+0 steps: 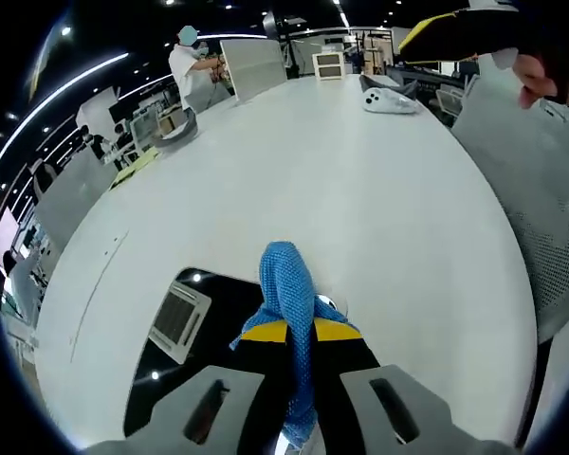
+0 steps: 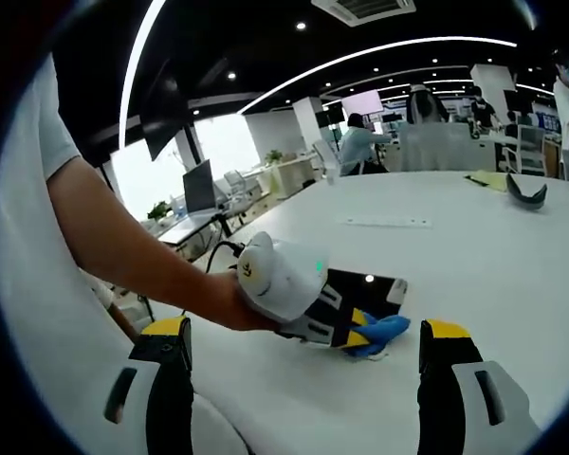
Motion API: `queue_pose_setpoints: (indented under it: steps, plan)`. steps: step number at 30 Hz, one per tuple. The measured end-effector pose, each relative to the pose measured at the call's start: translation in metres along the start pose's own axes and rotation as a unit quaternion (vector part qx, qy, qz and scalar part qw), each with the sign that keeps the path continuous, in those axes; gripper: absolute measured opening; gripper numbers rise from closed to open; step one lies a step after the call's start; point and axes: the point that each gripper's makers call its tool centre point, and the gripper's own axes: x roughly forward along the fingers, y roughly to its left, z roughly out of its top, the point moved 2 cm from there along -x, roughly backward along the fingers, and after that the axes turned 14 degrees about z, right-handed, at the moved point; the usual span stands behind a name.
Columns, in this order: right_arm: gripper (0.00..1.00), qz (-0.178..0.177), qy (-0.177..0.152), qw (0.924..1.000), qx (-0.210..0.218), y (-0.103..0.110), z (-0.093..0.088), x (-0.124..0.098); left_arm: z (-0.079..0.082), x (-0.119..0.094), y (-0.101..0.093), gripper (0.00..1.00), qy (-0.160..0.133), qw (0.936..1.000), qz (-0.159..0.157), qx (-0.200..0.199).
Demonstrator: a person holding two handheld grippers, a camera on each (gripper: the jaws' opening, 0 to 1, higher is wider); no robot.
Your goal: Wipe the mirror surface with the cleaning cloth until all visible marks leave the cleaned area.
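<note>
In the left gripper view, my left gripper (image 1: 300,332) is shut on a blue cleaning cloth (image 1: 286,280) that sticks up between its yellow-tipped jaws. The cloth rests on the dark mirror (image 1: 185,327), which lies flat on the white table and reflects ceiling lights. In the right gripper view, the left gripper (image 2: 360,332) is held by a person's hand and presses the blue cloth (image 2: 381,332) onto the mirror (image 2: 375,287). My right gripper (image 2: 303,365) hangs open above the table, nearer than the mirror, with nothing between its jaws.
The white table (image 1: 360,190) stretches far beyond the mirror. A white device (image 1: 389,100) lies at its far end, a dark curved object (image 2: 526,192) and yellow papers at another edge. Grey mesh chairs (image 1: 541,190) stand alongside. People work in the background.
</note>
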Motion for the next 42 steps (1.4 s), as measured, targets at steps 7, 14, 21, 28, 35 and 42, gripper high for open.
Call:
queue_pose_setpoints:
  steps: [7, 14, 21, 28, 35, 42]
  plan:
    - [1.0, 0.0, 0.001, 1.0, 0.0, -0.001, -0.001, 0.001, 0.002, 0.0, -0.003, 0.05, -0.003, 1.0, -0.001, 0.003]
    - [1.0, -0.002, 0.007, 1.0, -0.001, -0.001, -0.003, 0.001, 0.003, 0.001, -0.003, 0.05, -0.008, 0.9999, -0.012, -0.001]
    - [1.0, -0.005, 0.008, 1.0, 0.002, -0.003, -0.004, -0.001, 0.003, 0.002, -0.002, 0.05, -0.011, 0.9996, -0.021, -0.015]
    - [1.0, -0.002, 0.011, 0.9999, 0.001, -0.002, -0.005, 0.001, 0.002, 0.002, 0.0, 0.05, -0.014, 0.9996, -0.021, -0.015]
    - [1.0, -0.002, 0.011, 0.9999, 0.004, -0.003, -0.005, 0.001, 0.001, 0.004, 0.005, 0.05, -0.015, 0.9994, -0.024, -0.022]
    - [1.0, -0.001, 0.01, 0.9999, 0.005, -0.004, -0.005, 0.002, 0.0, 0.005, 0.01, 0.05, -0.016, 0.9993, -0.027, -0.021]
